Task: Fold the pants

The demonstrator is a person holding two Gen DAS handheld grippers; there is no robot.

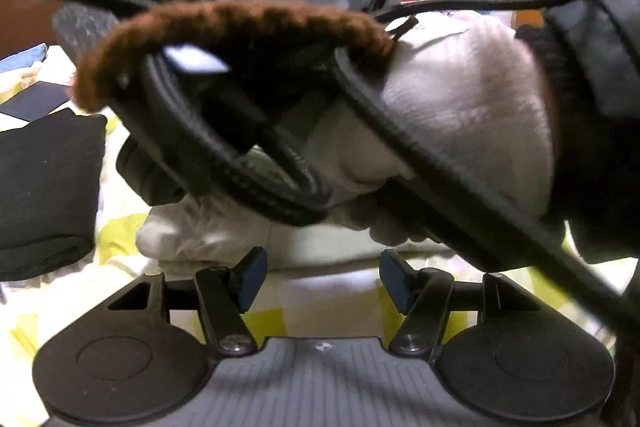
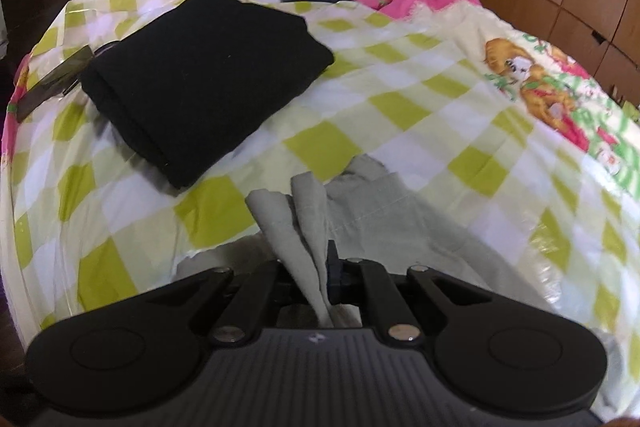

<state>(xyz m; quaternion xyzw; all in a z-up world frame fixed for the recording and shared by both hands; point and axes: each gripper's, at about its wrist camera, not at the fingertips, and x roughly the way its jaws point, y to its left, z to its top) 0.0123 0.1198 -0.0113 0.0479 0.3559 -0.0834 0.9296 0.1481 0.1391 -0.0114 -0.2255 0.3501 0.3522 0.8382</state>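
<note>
From the left wrist: left gripper (image 1: pixel 324 281) spread wide, blue pads (image 1: pixel 252 279) well apart, nothing between them. Hovering empty above the bed (image 1: pixel 120 251), probably waiting for an edge to take. Straight ahead and filling most of the view, gloved right hand (image 1: pixel 460 107) wrapped round its own tool, cables (image 1: pixel 380 131) looping across. Under that hand, a pale bunch of the pants (image 1: pixel 200 235), just right of the black cloth (image 1: pixel 44 187) and near it; too blurred to tell whether touching. From the right wrist: right gripper (image 2: pixel 316 279) closed tight on a pleated bunch of the pants (image 2: pixel 380 227), gathered hem or waist edge poking up beyond the jaws, the rest trailing down and right of the tool onto the bed (image 2: pixel 400 87). Pinched in several layers, likely so that the whole edge travels together when carried over for a fold. Black cloth (image 2: pixel 208 79) folded flat, beyond and left of the pants, apart from them by a strip of checked cover; seemingly finished and set aside to leave folding room. Judged early in the fold: pants bunched, not yet laid flat.
</note>
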